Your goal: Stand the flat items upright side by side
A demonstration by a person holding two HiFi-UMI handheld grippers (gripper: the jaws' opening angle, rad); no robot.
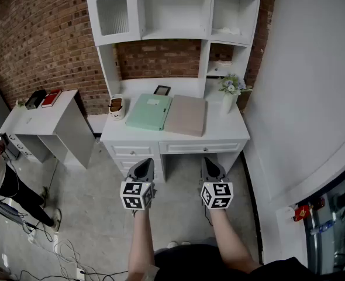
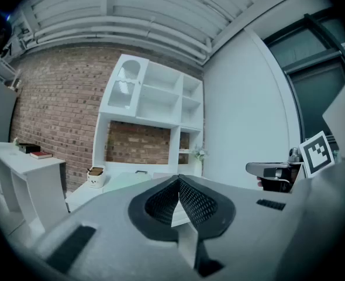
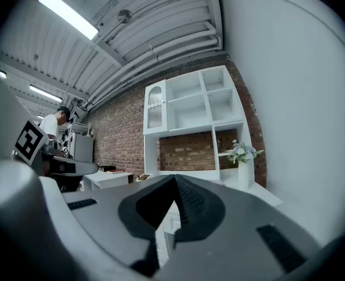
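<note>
At far left a white side table [image 1: 39, 120] carries two books [image 1: 44, 98]. It stands apart from the work area and I judge it to play no part in the task. On the left end of the white desk [image 1: 172, 138] a small cup [image 1: 117, 106] stands near the back, beside the hutch upright [image 1: 106, 63], which leaves the middle of the top free. I hold my left gripper [image 1: 143, 167] in front of the drawers, well short of the desk, with its jaws closed together and nothing between them. I judge this a neutral carrying posture, taken because no object is within reach. The green folder [image 1: 149, 112] lies flat on the desk top, its long edge against the beige folder [image 1: 186, 115], which also lies flat just to its right. Both are task items and neither has been stood upright yet. A small picture frame [image 1: 162, 90] leans at the back wall behind them. My right gripper [image 1: 212, 167] mirrors the left: jaws shut, empty, pointed level at the desk and well apart from it. At the right end a vase [image 1: 229, 101] of flowers stands just beside the beige folder, so lifting that folder's right edge calls for care to avoid tipping it.
</note>
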